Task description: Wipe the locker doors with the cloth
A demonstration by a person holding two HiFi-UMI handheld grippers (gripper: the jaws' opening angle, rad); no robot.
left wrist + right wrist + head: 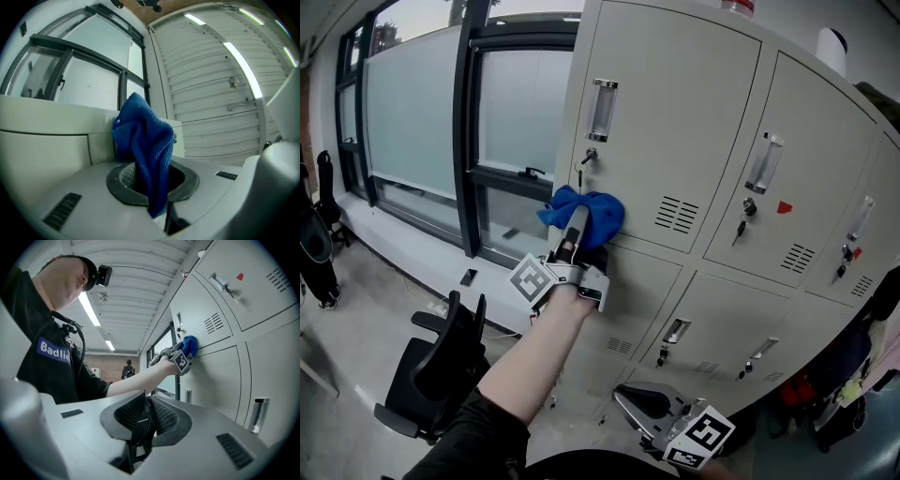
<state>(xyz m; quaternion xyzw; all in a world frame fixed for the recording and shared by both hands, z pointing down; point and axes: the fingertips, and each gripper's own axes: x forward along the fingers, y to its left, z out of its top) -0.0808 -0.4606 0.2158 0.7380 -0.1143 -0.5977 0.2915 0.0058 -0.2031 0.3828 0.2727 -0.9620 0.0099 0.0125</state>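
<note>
Pressing cloth (586, 214) on locker door (675, 131), right gripper (148, 404) closed

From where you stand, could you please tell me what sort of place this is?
Likely a locker area in an office or workshop building: a bank of grey metal lockers with keyed doors, tall frosted windows beside them, and a black office chair on the floor.

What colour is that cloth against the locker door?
Bright blue; the cloth shows best in the left gripper view.
</note>
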